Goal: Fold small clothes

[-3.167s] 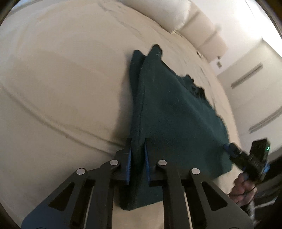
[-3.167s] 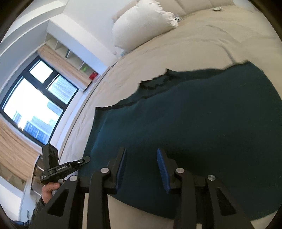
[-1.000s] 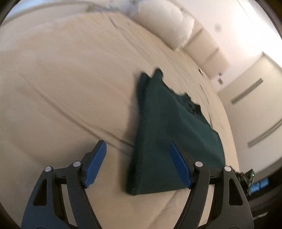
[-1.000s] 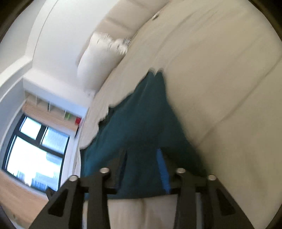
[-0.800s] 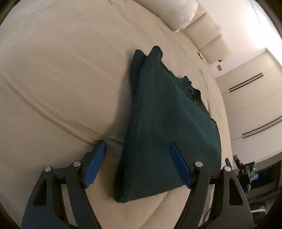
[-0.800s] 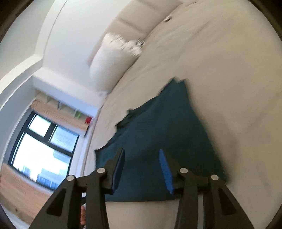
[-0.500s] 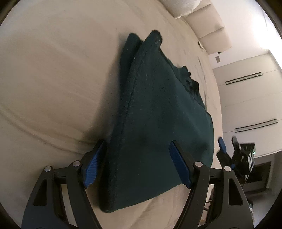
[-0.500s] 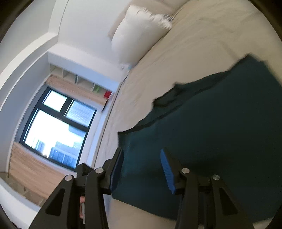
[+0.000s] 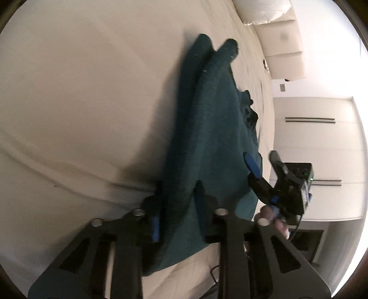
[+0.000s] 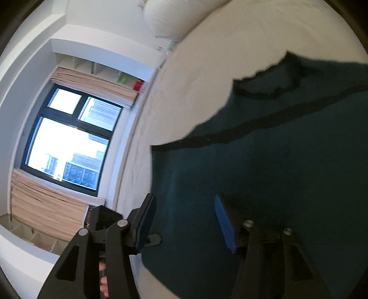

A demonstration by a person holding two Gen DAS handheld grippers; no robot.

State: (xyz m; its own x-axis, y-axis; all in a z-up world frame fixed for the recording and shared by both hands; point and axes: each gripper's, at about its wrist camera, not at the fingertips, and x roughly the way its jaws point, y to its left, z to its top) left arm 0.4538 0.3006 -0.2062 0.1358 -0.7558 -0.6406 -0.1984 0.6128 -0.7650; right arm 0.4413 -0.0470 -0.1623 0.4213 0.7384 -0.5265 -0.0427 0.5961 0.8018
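A dark teal garment (image 9: 214, 128) lies folded in half on the cream bed sheet (image 9: 80, 92). My left gripper (image 9: 179, 204) has the garment's near folded edge between its jaws. They are closing and the pads press on the cloth. In the right wrist view the same garment (image 10: 276, 172) fills the right half, dark trim along its far edge. My right gripper (image 10: 184, 218) hovers over the garment's near corner, its jaws opening, and the cloth lies below them untouched. One of its blue pads (image 9: 252, 164) shows over the garment's right edge in the left wrist view.
A white pillow (image 10: 174, 16) lies at the head of the bed. A window (image 10: 66, 140) with beige blinds and wall shelves stands beyond the bed's edge. White wardrobe doors (image 9: 322, 138) are on the other side. A hand (image 9: 271, 214) holds the right gripper.
My left gripper came down and forward onto the garment's folded edge and its wide jaws closed on it. My right gripper swung across to the window-side corner and its jaws widened.
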